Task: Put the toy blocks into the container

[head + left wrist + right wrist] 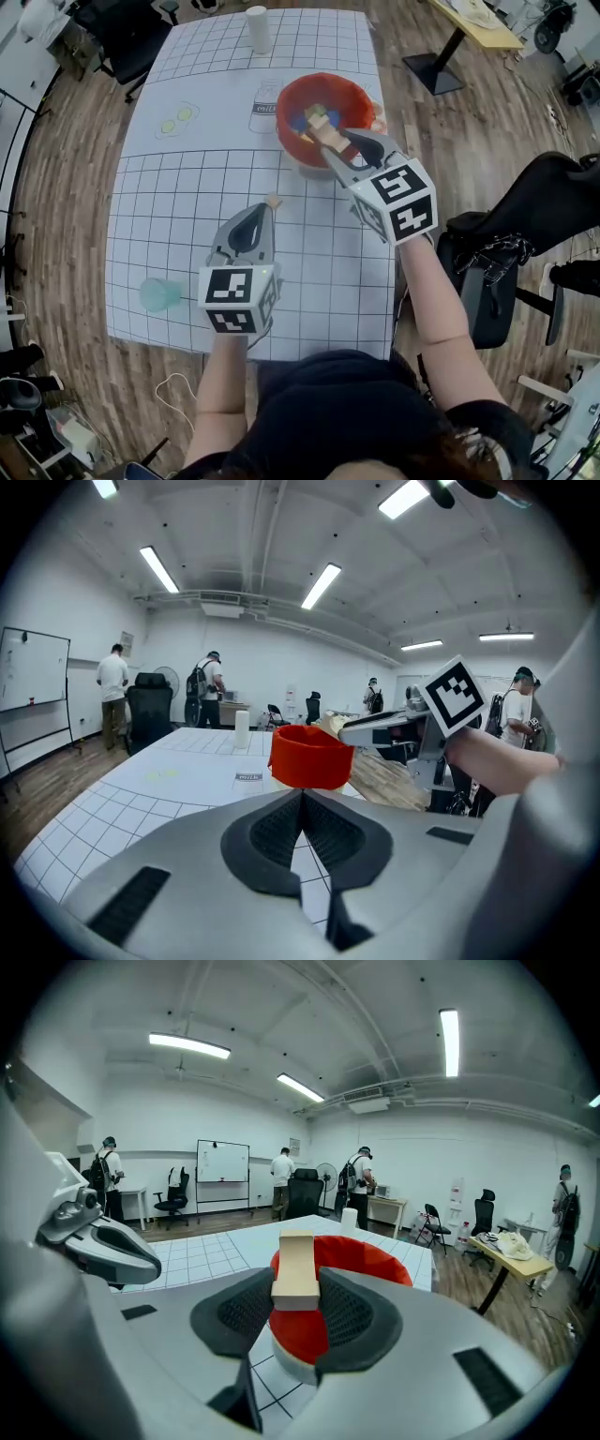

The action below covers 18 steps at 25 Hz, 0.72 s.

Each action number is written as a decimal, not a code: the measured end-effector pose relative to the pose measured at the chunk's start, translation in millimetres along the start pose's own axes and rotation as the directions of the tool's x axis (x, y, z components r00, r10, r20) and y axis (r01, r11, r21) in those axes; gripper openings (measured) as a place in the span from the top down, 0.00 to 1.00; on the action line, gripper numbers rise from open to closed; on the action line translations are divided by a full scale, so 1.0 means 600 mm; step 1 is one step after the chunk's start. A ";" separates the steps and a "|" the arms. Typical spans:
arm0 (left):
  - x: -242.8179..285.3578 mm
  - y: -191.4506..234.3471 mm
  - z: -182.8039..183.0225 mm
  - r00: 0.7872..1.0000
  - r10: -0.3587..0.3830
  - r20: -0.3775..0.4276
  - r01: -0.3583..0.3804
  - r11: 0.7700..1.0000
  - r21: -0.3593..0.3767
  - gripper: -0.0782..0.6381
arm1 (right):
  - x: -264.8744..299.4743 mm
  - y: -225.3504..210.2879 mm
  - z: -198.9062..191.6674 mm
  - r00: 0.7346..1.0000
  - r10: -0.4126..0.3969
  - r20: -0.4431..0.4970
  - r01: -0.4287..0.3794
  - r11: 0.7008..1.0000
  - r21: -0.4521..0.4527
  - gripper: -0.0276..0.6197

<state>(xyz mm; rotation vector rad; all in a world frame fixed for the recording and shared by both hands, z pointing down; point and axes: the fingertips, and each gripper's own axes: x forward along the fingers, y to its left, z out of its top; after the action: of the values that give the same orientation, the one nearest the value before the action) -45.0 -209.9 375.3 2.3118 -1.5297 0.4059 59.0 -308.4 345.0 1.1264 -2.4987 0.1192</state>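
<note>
A red container [287, 134] with several coloured blocks inside stands on the white gridded table [187, 197]. My right gripper [336, 142] hovers at its near rim, shut on a tan wooden block [324, 127]. The right gripper view shows that block [294, 1274] upright between the pads, with the container [380, 1258] just beyond. My left gripper [266, 206] is lower left over the table, its jaws closed together in the left gripper view [302, 797]. A small tan piece [273, 200] shows at its tip; I cannot tell if it is held. That view also shows the container [309, 759].
A white cup [258, 28] stands at the table's far end, a clear bottle [265, 105] lies left of the container, and a teal cup [159, 294] sits near the front left corner. A black chair [525, 234] stands to the right. People stand across the room.
</note>
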 end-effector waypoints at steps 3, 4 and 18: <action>0.002 0.007 0.000 1.000 0.012 0.007 -0.012 1.000 -0.016 0.86 | 0.015 -0.018 0.004 0.999 -0.041 0.010 0.041 0.999 -0.011 0.71; 0.002 0.012 0.001 1.000 0.021 0.012 -0.021 1.000 -0.023 0.86 | 0.018 -0.024 0.006 0.998 -0.064 0.022 0.065 0.998 -0.010 0.71; -0.017 0.075 0.002 0.994 0.099 0.052 -0.091 0.985 -0.145 0.86 | 0.003 -0.012 -0.002 0.994 -0.096 0.059 0.094 0.995 0.036 0.71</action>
<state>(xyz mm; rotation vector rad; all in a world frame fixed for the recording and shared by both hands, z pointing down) -90.3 -218.1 375.4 2.1658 -1.6457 0.2451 63.8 -314.3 345.9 1.2778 -2.4993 0.1015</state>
